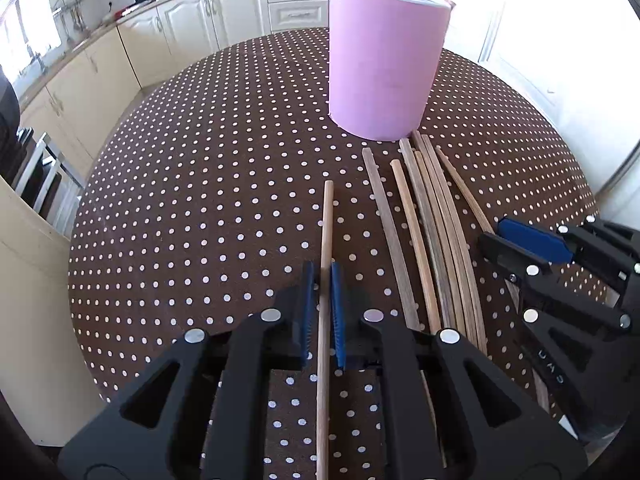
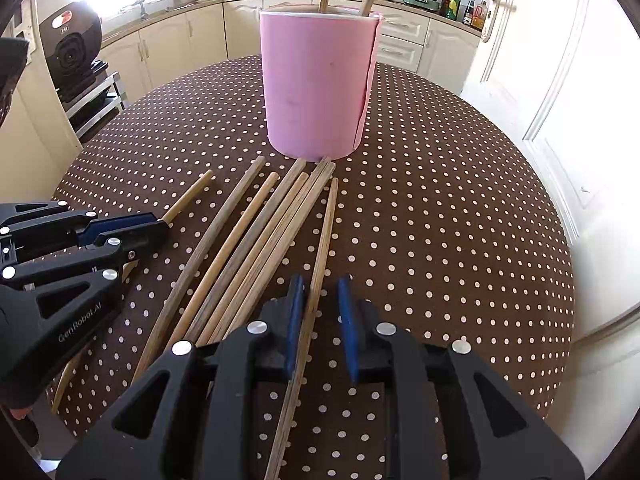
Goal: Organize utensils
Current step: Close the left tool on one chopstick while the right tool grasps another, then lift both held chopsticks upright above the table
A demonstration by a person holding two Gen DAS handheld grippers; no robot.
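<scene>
Kitchen cabinets and a stovetop ring a round table (image 2: 440, 200) covered in a brown cloth with white dots, on which the work is laid out.

Nearest in the left wrist view, the left gripper (image 1: 323, 312) is seen closed narrowly around a single chopstick (image 1: 326, 240), which is pinched between the blue pads; whether it is lifted off the cloth cannot be told. In the right wrist view, the right gripper (image 2: 320, 328) is held partly open, straddling another chopstick (image 2: 322, 248) that lies against the left pad, with a gap left to the right pad, so it is not yet gripped. Just beside it, a loose bundle of chopsticks (image 2: 248, 240) is spread on the cloth, fanning toward the base of the pink cup (image 2: 316, 80), whose foot is touched or nearly touched by the farthest tips. Two sticks are already stood in that cup.

For the step to be done well, the right jaws should be centred on the one stick before being closed, so that its neighbours are not caught. Each stick is best gripped firmly, tipped upright, and lowered tip-first inside the rim, the cup being light and probably easily pushed over.
</scene>
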